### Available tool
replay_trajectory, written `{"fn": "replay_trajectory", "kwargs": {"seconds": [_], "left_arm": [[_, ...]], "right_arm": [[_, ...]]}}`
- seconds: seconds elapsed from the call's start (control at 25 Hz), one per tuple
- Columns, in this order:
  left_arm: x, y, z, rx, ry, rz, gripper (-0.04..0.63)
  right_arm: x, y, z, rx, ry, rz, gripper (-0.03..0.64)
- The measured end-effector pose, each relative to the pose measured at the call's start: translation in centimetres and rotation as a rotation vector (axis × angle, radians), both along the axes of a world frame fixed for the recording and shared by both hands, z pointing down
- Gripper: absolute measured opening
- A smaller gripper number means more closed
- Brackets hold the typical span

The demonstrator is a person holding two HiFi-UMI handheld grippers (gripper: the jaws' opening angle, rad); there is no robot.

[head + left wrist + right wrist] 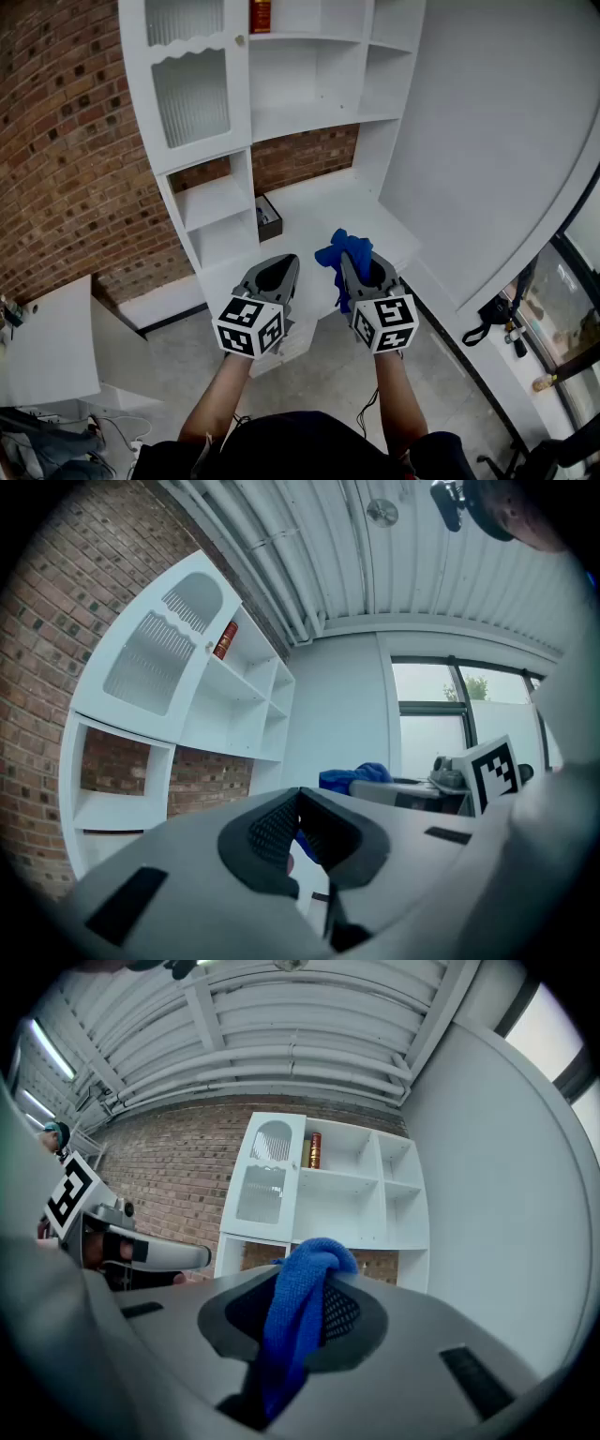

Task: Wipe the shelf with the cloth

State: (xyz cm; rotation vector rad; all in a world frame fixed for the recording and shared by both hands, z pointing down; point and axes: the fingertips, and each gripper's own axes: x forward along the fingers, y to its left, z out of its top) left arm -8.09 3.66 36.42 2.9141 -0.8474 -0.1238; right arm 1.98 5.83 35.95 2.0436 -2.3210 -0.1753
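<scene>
A white shelf unit [309, 112] stands against the brick wall, with open compartments and a lower desk surface [323, 220]. My right gripper [354, 265] is shut on a blue cloth [343, 251], which bunches above its jaws and hangs down between them [298, 1312]. My left gripper [278, 274] sits beside it to the left, jaws shut with nothing between them [298, 832]. Both grippers hover in front of the desk surface, apart from it. The shelf unit [323, 1190] fills the middle of the right gripper view.
A red box [260, 15] stands on the top shelf. A small dark box [269, 217] lies at the back of the desk surface. A cabinet door with ribbed glass [192, 89] is at upper left. A white wall [497, 141] bounds the right side.
</scene>
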Motion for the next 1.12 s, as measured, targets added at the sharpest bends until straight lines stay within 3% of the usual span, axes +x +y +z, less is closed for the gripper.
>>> {"fn": "replay_trajectory", "kwargs": {"seconds": [0.36, 1.12], "left_arm": [[0.7, -0.1, 0.2, -0.003, 0.003, 0.000, 0.015], [1.5, -0.3, 0.0, -0.006, 0.001, -0.028, 0.015]], "right_arm": [[0.5, -0.2, 0.1, 0.012, 0.024, 0.007, 0.078], [1.0, -0.9, 0.3, 0.001, -0.031, -0.038, 0.078]]}}
